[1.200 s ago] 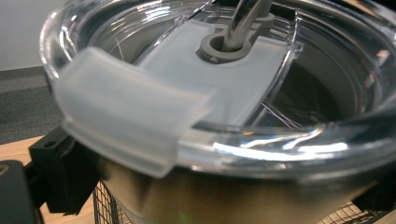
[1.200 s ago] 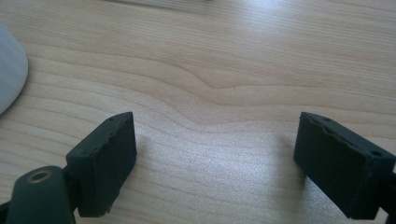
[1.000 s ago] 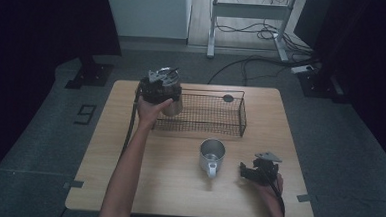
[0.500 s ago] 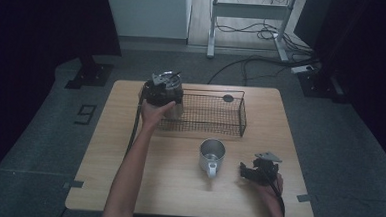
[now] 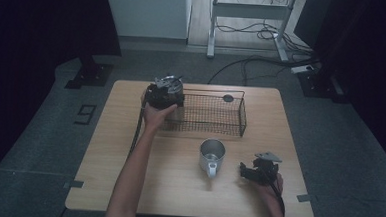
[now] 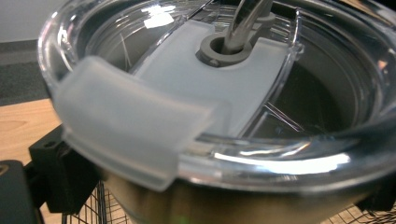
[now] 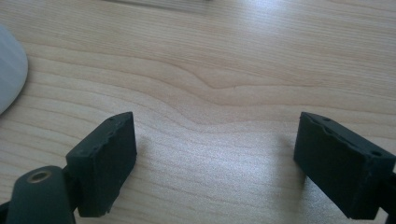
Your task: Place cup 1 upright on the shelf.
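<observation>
Placement looks nearly done: the left gripper [image 5: 164,93] has its fingers clamped on a steel tumbler [image 6: 233,196] with a clear lid [image 6: 196,93], held at the left end of the wire basket [image 5: 215,114], and what I judge is left is setting it down inside and letting go. The right gripper [image 5: 259,171] rests low on the bench [image 5: 128,155] beside a metal mug [image 5: 212,153], fingers [image 7: 105,163] parted and empty (wood grain between them). The pale wooden bench stands on grey floor in a dim room, cables [image 5: 254,39] trailing behind.
</observation>
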A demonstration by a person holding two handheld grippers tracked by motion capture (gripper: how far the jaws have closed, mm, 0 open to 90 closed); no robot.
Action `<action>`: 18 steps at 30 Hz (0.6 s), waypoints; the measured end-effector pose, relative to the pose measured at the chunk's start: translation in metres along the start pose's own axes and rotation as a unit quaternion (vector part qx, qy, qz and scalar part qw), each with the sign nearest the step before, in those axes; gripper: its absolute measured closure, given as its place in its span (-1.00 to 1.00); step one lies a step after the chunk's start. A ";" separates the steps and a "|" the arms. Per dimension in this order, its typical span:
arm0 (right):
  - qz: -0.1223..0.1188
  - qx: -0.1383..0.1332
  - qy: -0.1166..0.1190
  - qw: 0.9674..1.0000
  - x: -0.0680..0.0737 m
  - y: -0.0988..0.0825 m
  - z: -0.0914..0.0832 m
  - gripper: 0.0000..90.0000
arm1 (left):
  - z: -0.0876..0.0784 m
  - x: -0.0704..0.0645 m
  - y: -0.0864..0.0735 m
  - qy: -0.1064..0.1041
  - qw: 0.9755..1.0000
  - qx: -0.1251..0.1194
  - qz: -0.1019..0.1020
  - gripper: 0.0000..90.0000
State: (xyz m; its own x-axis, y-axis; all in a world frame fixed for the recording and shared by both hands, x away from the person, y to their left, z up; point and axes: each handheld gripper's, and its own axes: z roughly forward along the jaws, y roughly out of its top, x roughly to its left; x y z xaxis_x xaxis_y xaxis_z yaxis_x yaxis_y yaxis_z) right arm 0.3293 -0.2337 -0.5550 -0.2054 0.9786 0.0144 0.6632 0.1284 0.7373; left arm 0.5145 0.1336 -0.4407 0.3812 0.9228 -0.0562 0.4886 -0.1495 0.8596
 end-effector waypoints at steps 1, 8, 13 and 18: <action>0.000 0.001 -0.001 1.000 0.000 0.000 0.000 -0.72 | 0.001 0.000 -0.001 0.000 1.000 0.001 -0.002 -0.91; 0.000 0.000 0.000 1.000 0.000 0.000 0.000 -0.72 | 0.007 0.001 -0.009 0.003 1.000 0.009 -0.005 -0.91; -0.001 0.000 0.000 1.000 0.000 0.000 0.000 -0.72 | 0.011 -0.001 -0.013 0.004 1.000 0.014 -0.004 -0.91; -0.001 0.000 0.000 1.000 0.000 0.000 0.000 -0.72 | 0.015 -0.002 -0.017 0.004 1.000 0.016 -0.007 -0.91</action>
State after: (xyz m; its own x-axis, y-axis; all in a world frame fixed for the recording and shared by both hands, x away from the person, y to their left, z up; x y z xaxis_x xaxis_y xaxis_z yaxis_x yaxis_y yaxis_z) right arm 0.3293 -0.2337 -0.5550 -0.2063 0.9784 0.0133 0.6628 0.1297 0.7375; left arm 0.5173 0.1291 -0.4623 0.3681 0.9277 -0.0629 0.5177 -0.1483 0.8426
